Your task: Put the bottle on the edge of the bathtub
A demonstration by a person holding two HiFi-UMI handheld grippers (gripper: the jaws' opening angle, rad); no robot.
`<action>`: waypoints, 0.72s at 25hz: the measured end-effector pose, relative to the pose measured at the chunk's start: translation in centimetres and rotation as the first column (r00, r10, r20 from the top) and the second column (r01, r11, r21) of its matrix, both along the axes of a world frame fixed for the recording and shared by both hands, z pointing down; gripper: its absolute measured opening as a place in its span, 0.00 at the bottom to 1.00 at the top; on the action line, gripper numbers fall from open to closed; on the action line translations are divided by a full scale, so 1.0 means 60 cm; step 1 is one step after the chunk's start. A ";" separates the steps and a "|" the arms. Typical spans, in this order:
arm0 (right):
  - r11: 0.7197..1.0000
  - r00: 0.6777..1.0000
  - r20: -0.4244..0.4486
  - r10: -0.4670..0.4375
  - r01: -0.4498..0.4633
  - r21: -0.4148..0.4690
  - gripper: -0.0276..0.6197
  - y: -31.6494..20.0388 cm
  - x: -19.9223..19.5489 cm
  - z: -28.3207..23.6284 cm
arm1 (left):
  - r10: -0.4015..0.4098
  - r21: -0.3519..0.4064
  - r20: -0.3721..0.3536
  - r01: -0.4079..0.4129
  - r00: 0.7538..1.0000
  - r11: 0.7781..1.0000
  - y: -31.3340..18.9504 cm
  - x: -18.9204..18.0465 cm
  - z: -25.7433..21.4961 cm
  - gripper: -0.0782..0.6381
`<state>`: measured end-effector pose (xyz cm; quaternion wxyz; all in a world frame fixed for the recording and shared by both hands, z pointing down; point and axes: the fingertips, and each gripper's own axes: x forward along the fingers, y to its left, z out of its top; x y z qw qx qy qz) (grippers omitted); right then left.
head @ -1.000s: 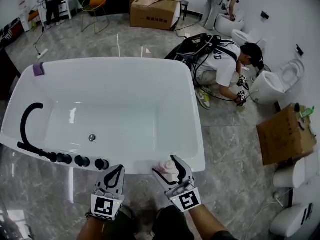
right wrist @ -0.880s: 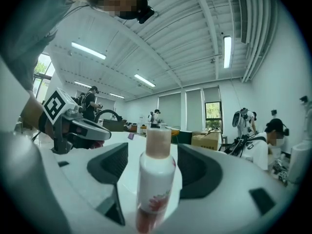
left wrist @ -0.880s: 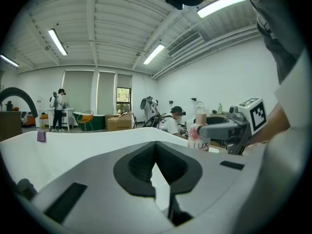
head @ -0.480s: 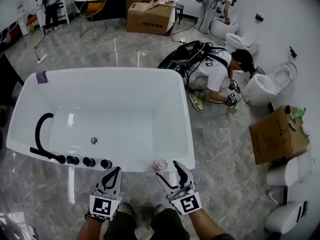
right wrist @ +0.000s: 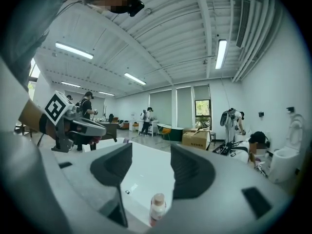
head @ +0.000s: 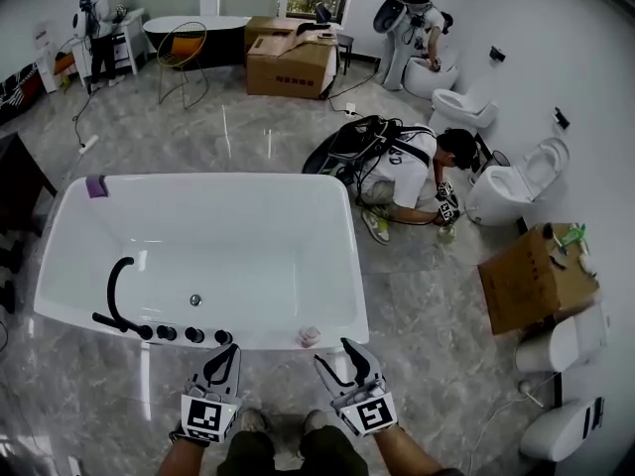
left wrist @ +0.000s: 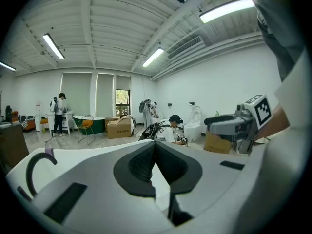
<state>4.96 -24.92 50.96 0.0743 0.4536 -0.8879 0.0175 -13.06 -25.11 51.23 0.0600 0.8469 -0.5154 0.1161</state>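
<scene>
Right claw [head: 334, 355]: standing open and empty, its jaws having just been closing a little; hovering just off the near edge of the bathtub [head: 353, 266].
Left claw [head: 224, 355]: jaws resting together, gripping nothing, hovering beside the right one.
Bottle [head: 310, 336]: standing upright on the bathtub's near edge, toward the near right corner, showing low in the gap between the right claw's jaws but apart from them.
Black faucet [head: 117, 288] and knobs [head: 179, 334]: sitting along the same edge, toward its left corner.
</scene>
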 end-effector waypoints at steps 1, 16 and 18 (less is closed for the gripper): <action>1.000 1.000 0.002 0.003 -0.003 -0.001 0.42 0.003 0.001 -0.015 | 0.000 -0.003 0.000 0.000 1.000 1.000 0.003 0.000 -0.015 0.11; 1.000 1.000 0.011 0.028 -0.028 -0.014 0.29 0.059 0.004 -0.181 | 0.002 -0.011 0.011 -0.002 1.000 1.000 0.063 -0.004 -0.164 0.11; 0.999 0.999 0.014 0.033 -0.033 -0.017 0.27 0.064 0.008 -0.194 | 0.009 -0.011 0.018 -0.009 1.000 1.000 0.070 -0.001 -0.172 0.11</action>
